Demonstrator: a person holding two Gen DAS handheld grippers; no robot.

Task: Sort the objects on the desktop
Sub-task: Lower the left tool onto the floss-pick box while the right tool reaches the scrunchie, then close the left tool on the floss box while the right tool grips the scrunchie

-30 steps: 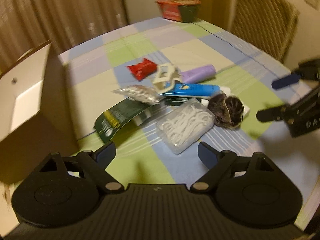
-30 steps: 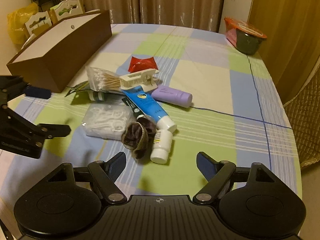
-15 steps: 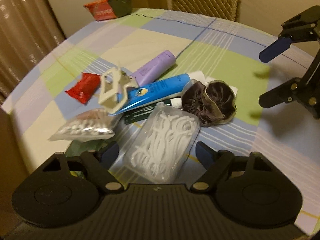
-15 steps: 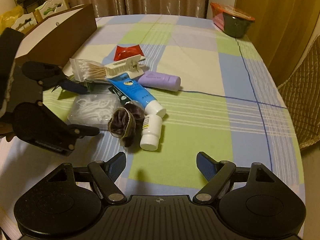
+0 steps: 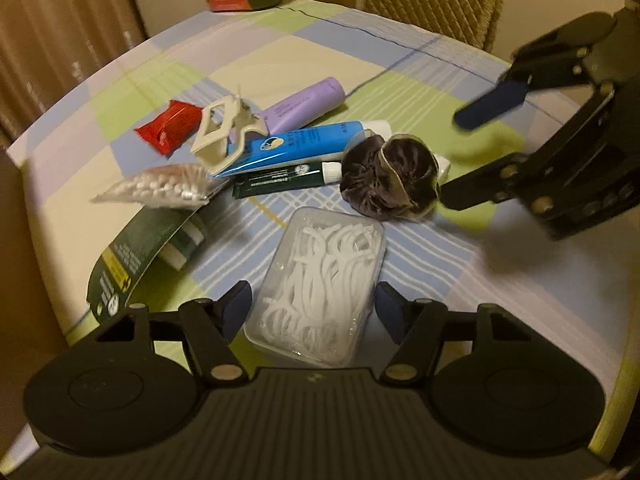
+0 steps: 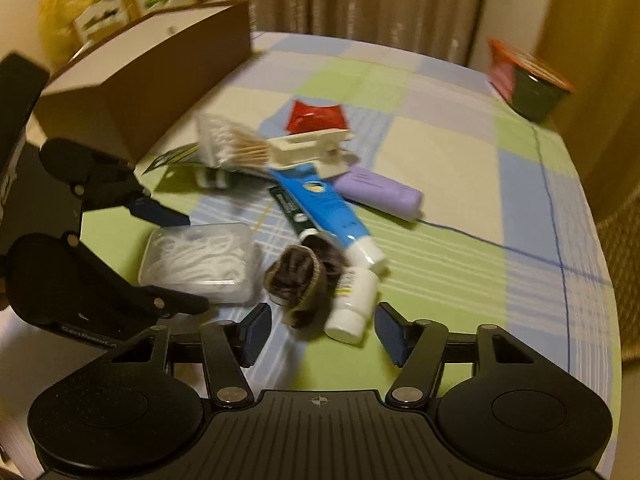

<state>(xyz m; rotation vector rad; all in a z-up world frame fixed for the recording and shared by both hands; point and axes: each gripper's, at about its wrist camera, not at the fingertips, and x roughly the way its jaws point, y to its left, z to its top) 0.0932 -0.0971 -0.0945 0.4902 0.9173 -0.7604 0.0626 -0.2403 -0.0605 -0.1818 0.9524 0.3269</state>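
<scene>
The left tool (image 5: 312,312) hangs low over the near part of the tabletop (image 5: 256,60), which wears a checked cloth of green, blue, lilac and cream. Its jaws are closing, with the clear box of white floss picks (image 5: 320,284) lying between them; a narrow gap shows on either side, so the pads are not yet pressing on the box.

The right tool (image 6: 320,328) points down at the near edge of the pile. Its jaws are closing too, and between them sit the dark brown scrunchie (image 6: 304,276) and, touching it on the right, the small white bottle (image 6: 352,300); neither pad touches them.

Just beyond the scrunchie lies the blue tube (image 5: 296,148), with a dark green tube (image 5: 280,180) alongside it on the near side. A cream plastic clip (image 5: 224,136) rests on the far-left end of the blue tube, and a lilac tube (image 5: 304,106) lies behind it. A red packet (image 5: 172,128) sits left of the clip, a bag of cotton swabs (image 5: 160,190) nearer, and a dark green card package (image 5: 136,260) nearest on the left.

In the right wrist view a brown open box with a white inside (image 6: 140,76) stands at the far left of the tabletop, and a red-lidded bowl (image 6: 528,80) sits at the far right edge.
</scene>
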